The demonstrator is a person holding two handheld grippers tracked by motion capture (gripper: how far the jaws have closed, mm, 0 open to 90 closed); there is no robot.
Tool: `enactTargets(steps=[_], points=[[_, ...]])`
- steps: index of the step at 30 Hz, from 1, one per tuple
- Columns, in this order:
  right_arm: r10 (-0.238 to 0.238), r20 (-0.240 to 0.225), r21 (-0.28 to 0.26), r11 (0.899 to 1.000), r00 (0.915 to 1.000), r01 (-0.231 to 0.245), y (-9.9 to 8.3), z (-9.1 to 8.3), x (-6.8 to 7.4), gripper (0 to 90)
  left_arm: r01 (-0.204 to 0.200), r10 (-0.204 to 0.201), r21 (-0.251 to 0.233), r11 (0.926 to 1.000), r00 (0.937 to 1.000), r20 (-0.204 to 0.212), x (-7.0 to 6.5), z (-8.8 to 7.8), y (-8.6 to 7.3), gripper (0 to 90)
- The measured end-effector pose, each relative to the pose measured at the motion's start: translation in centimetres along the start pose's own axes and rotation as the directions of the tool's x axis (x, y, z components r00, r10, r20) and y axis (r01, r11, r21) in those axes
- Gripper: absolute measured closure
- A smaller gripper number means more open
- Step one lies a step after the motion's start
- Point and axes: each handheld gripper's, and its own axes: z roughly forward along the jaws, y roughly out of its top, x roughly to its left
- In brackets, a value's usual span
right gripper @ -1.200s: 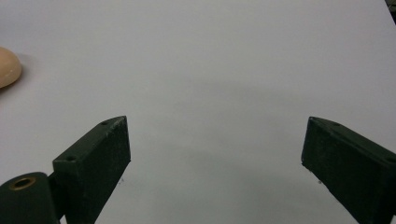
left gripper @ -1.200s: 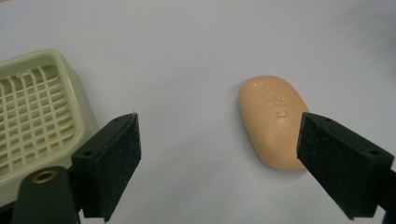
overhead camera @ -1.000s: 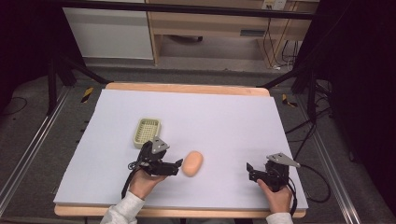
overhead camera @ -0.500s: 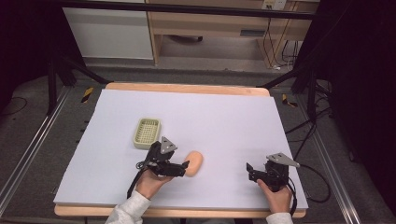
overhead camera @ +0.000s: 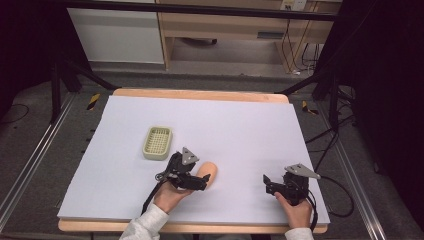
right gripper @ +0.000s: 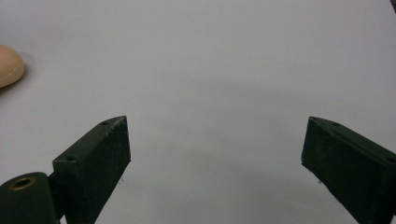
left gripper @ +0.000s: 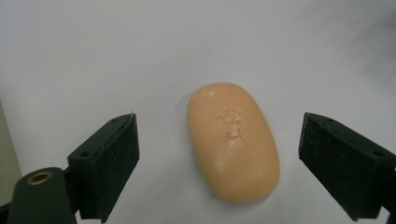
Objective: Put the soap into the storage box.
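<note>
An oval peach-coloured soap bar (overhead camera: 209, 172) lies on the white table sheet (overhead camera: 240, 130) near the front. My left gripper (overhead camera: 200, 181) is right at the soap, open. In the left gripper view the soap bar (left gripper: 232, 140) lies between the two wide-apart jaws, touching neither, and the left gripper (left gripper: 219, 161) straddles it. My right gripper (overhead camera: 268, 184) rests at the front right, open with nothing between its jaws. In the right gripper view the right gripper (right gripper: 215, 149) looks over bare sheet, with the soap bar's edge (right gripper: 9, 65) at far left.
A pale green slotted soap dish (overhead camera: 157, 142) stands on the sheet just behind and left of the left gripper. The wooden table edge (overhead camera: 200, 95) runs along the back. Cables (overhead camera: 340, 180) trail off the right side.
My left gripper has moved right and forward toward the soap, so its jaws now flank the bar. The right gripper has stayed still.
</note>
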Motion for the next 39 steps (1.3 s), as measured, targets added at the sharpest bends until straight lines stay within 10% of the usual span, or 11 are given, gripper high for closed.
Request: enactTargets(steps=[39], points=[[0.009, -0.011, 0.01, 1.0, 0.9999, -0.009, 0.0, 0.1, 0.0, 8.3, 0.003, 0.0, 0.086, 0.9963, 0.9996, -0.028, -1.4, 4.7, -0.1, 9.4]])
